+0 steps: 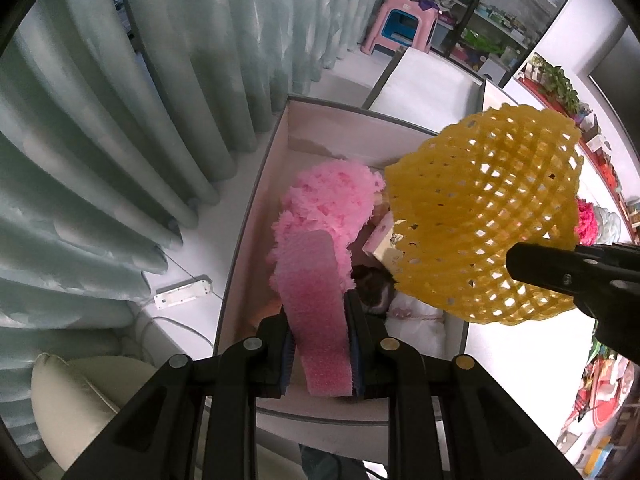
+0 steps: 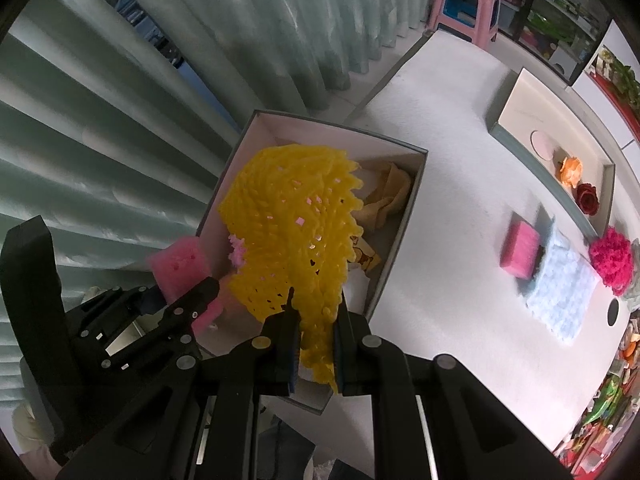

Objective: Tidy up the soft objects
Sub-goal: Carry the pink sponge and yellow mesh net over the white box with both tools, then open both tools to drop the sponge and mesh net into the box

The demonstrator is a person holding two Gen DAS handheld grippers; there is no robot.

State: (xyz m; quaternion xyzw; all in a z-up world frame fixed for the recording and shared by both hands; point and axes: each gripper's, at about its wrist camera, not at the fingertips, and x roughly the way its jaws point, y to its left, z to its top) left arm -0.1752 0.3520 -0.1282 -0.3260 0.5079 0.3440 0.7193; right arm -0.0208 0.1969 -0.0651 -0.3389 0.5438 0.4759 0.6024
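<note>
- Step: both loads hang over the box point(image 2: 394, 236).
- Left gripper point(image 1: 320, 340) clamps the sponge point(image 1: 316, 300); right gripper point(image 2: 316, 344) clamps the net point(image 2: 292, 232).
- Next move calls for lowering and letting go.

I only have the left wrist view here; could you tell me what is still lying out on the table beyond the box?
Observer: A pink sponge lies beside a pale blue fluffy cloth on the white table.
Operator: Thank you. Is anything else in the box that the yellow foam net hides from me?
Observer: Yes, a crumpled yellow cloth sits in its far corner.
Operator: And the shallow tray further back?
Observer: The tray holds an orange flower and a dark red rose.
</note>
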